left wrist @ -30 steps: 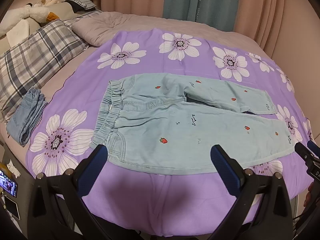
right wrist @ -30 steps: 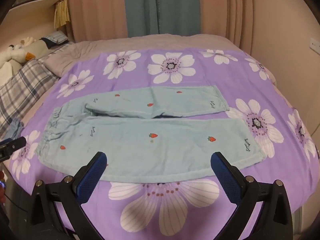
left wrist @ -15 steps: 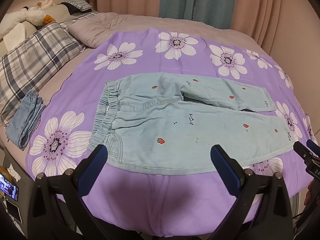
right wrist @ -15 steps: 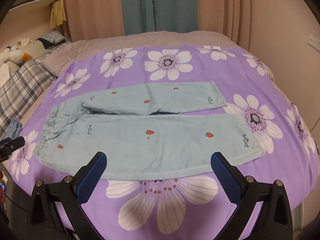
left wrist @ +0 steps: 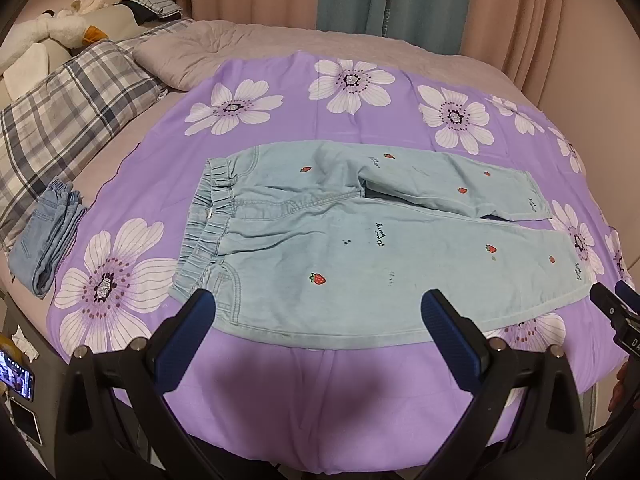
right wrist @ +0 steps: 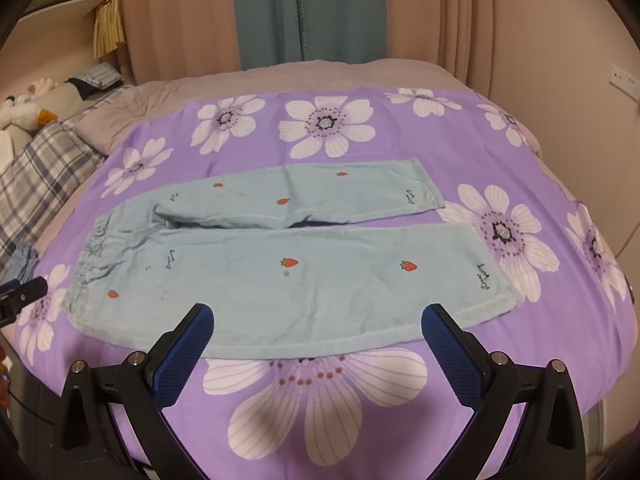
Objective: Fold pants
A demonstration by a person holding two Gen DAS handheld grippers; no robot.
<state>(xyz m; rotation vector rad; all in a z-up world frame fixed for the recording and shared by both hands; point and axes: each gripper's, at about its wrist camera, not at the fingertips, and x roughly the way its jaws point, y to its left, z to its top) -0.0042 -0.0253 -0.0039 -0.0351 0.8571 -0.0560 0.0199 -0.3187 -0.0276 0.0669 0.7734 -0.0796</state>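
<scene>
Light blue pants point(left wrist: 360, 248) with small strawberry prints lie flat on a purple flowered sheet point(left wrist: 280, 392), waistband to the left, both legs stretched to the right. They also show in the right wrist view point(right wrist: 280, 276). My left gripper point(left wrist: 318, 314) is open and empty, hovering just above the pants' near edge by the waist. My right gripper point(right wrist: 318, 326) is open and empty, over the near edge of the front leg. The right gripper's tip shows at the left wrist view's right edge point(left wrist: 612, 308).
A folded pair of jeans point(left wrist: 48, 236) lies at the bed's left side beside a plaid pillow point(left wrist: 68, 120). Stuffed toys point(left wrist: 52, 32) sit at the head. Curtains point(right wrist: 272, 16) hang behind the bed. A phone point(left wrist: 16, 374) sits low left.
Both grippers have drifted slightly closer to the pants' near edge; the view has shifted a little. The pants have not moved and both grippers stay open.
</scene>
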